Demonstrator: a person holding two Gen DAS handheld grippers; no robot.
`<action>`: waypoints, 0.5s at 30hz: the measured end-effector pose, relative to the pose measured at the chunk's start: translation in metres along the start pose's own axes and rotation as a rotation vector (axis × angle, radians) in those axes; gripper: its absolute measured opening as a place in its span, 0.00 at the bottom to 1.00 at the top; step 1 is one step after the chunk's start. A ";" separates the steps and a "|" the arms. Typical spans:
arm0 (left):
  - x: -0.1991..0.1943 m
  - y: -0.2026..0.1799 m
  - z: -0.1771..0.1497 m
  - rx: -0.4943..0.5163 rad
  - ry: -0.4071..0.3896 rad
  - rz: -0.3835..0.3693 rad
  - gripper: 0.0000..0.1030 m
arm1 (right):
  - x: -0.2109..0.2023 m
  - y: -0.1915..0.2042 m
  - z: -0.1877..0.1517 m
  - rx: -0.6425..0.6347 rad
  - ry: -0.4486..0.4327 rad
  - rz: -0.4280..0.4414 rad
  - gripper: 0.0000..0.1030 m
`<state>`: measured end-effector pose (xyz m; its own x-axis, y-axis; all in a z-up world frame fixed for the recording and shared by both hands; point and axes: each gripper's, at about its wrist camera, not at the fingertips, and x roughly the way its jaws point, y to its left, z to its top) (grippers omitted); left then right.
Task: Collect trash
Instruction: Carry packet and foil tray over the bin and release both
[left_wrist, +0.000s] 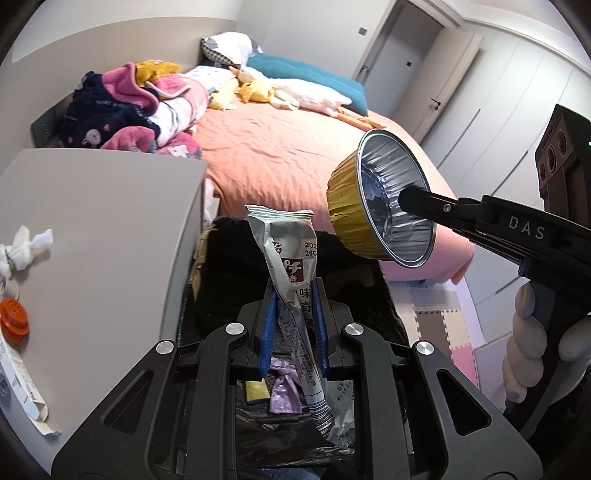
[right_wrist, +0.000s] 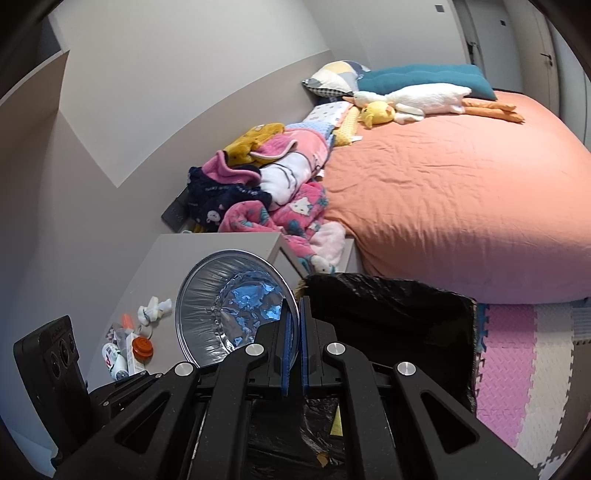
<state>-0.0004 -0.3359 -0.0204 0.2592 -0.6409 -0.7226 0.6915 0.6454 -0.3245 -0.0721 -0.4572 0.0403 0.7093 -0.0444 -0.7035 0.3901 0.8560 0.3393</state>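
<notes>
My left gripper (left_wrist: 294, 295) is shut on a silver snack wrapper (left_wrist: 286, 254), holding it upright over a black-lined trash bin (left_wrist: 221, 258) that holds other wrappers. My right gripper (right_wrist: 294, 306) is shut on the rim of a gold foil cup (right_wrist: 229, 306), tilted on its side. The cup (left_wrist: 380, 199) also shows in the left wrist view, pinched by the right gripper (left_wrist: 406, 199) above the bin's right side. The bin's black liner (right_wrist: 388, 306) lies just below and right of the right gripper.
A grey bedside table (left_wrist: 99, 229) left of the bin carries a crumpled tissue (left_wrist: 26, 247), an orange cap (left_wrist: 14, 317) and small tubes (right_wrist: 122, 354). A bed with an orange sheet (right_wrist: 461, 206), blankets and plush toys stands behind. Foam floor mats (right_wrist: 517, 369) lie right.
</notes>
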 end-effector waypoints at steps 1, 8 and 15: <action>0.002 -0.002 0.000 0.006 0.005 -0.003 0.17 | -0.001 -0.002 0.000 0.006 0.001 -0.005 0.05; 0.012 -0.006 0.000 0.006 0.045 -0.011 0.24 | 0.001 -0.017 0.000 0.054 0.036 -0.023 0.08; 0.015 0.002 0.000 -0.013 0.054 0.107 0.93 | -0.009 -0.026 0.000 0.096 -0.010 -0.100 0.75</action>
<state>0.0048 -0.3449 -0.0318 0.2940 -0.5454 -0.7849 0.6527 0.7145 -0.2520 -0.0888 -0.4787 0.0378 0.6697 -0.1326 -0.7307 0.5129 0.7941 0.3260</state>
